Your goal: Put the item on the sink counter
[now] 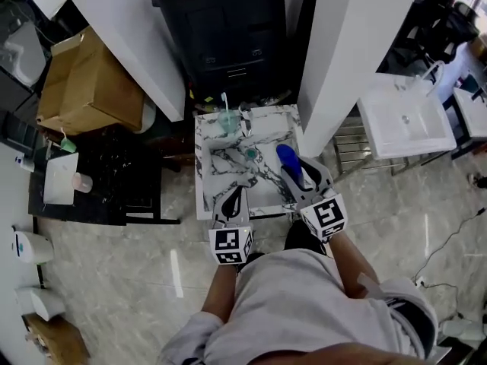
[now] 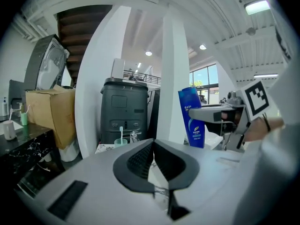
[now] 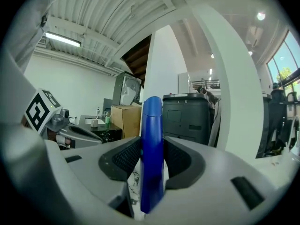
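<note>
A blue shampoo bottle [image 1: 288, 160] stands upright between the pads of my right gripper [image 1: 295, 175], which is shut on it over the right side of the marble sink counter [image 1: 205, 196]. In the right gripper view the blue bottle [image 3: 152, 149] fills the gap between the dark pads. The left gripper view shows the same bottle [image 2: 191, 117] from the side, held in the other gripper. My left gripper [image 1: 233, 201] hovers over the counter's front edge, shut with nothing in it, its pads [image 2: 140, 161] pressed together.
A green cup with a toothbrush [image 1: 227, 119] and a tap [image 1: 245, 119] stand at the counter's back. A black bin [image 1: 228, 25] sits behind, between white pillars. A cardboard box [image 1: 87, 86] and a dark table [image 1: 84, 181] are at the left, a white basin [image 1: 403, 116] at the right.
</note>
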Tool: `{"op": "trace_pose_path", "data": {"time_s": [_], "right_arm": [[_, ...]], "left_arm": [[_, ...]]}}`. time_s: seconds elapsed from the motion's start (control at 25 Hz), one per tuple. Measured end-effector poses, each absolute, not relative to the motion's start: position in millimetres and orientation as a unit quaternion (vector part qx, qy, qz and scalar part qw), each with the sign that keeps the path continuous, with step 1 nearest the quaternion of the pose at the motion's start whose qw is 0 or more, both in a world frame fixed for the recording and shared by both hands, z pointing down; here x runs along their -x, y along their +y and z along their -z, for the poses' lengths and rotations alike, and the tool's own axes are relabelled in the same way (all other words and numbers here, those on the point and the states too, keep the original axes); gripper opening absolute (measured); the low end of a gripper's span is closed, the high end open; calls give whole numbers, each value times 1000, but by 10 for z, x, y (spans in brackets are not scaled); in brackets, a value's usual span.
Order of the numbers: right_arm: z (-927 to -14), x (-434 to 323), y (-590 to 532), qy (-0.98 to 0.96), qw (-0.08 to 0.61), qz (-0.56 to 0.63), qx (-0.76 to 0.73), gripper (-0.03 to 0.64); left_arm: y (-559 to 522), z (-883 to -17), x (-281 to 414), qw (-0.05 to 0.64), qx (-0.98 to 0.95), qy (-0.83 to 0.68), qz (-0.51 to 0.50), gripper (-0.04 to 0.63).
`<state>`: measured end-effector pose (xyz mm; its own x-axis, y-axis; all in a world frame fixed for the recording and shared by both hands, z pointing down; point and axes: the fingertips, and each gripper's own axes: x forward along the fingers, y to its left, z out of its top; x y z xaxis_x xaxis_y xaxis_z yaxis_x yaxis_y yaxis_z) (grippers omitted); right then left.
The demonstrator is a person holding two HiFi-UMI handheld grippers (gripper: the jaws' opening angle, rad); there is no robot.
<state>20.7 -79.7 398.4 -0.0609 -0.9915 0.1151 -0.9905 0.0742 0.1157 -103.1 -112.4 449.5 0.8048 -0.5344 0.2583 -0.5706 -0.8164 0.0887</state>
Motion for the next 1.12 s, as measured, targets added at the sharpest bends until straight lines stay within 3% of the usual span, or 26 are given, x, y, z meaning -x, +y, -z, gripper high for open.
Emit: {"op": "trace_pose_path", "data": {"time_s": [0.64, 1.12], "right_arm": [[-4420, -864, -1645, -813, 109, -36, -571, 150], [-4318, -839, -1317, -804, 123, -44, -580, 149]], "left_arm": [[-1469, -4794, 733, 132, -885, -423, -145, 11], [-1244, -4806, 756, 138, -898, -398, -126, 11]]}}
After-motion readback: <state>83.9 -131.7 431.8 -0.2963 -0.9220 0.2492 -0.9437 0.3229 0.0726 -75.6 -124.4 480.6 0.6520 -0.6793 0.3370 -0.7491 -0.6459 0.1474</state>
